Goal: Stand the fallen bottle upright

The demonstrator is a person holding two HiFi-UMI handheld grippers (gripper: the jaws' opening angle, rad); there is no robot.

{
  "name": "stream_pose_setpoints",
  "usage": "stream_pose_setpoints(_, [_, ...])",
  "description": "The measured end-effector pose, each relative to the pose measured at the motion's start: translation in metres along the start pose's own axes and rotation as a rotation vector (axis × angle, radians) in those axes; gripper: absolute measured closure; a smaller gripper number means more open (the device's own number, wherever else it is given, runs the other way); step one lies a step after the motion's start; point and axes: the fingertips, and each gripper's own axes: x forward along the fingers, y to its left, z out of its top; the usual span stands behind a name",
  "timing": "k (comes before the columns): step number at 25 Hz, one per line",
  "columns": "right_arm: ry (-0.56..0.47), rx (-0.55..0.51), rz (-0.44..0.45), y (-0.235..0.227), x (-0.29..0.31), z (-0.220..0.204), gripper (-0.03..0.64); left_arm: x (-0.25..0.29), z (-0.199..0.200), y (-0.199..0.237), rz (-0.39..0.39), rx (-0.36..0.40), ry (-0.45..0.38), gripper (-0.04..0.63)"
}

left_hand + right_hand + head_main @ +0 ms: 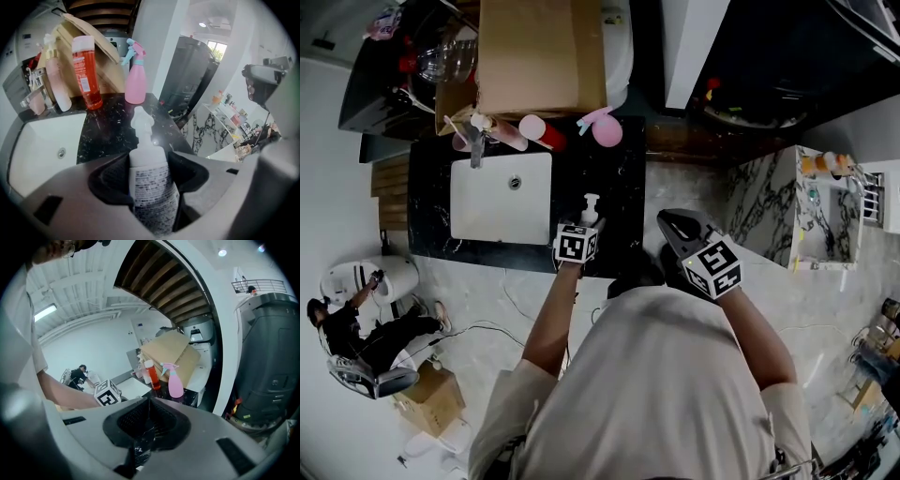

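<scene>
A white pump bottle (591,208) with a grey printed label (151,187) is on the black marble counter (619,178), just right of the sink. My left gripper (586,227) (150,174) is shut on it, both pads pressing on the body below the shoulder. The pump head (142,123) points away along the jaws. Its base is hidden, so I cannot tell whether it rests on the counter. My right gripper (675,225) (147,420) hovers off the counter's right front corner, jaws shut with nothing between them.
A white sink (502,197) (37,150) lies left of the bottle. At the counter's back stand a red bottle (86,70), a pink spray bottle (136,75) (176,383), a pale pump bottle (56,79) and a cardboard box (539,56). A marble-patterned unit (769,211) stands to the right.
</scene>
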Motion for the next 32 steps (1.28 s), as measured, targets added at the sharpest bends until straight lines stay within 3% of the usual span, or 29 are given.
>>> stream_pose_setpoints(7, [-0.012, -0.025, 0.002, 0.003, -0.015, 0.0, 0.58, -0.02, 0.017, 0.0, 0.033, -0.059, -0.142, 0.336])
stream_pose_setpoints(14, [-0.011, -0.044, -0.007, 0.001, -0.033, -0.003, 0.58, -0.032, 0.02, -0.004, 0.055, -0.101, -0.212, 0.345])
stream_pose_setpoints(22, [-0.011, -0.08, 0.008, 0.015, -0.043, -0.004, 0.58, -0.049, 0.025, -0.013, 0.11, -0.074, -0.347, 0.348])
stream_pose_setpoints(32, [0.018, -0.096, -0.007, 0.018, -0.055, -0.017, 0.58, -0.049, 0.016, -0.024, 0.189, 0.012, -0.439, 0.339])
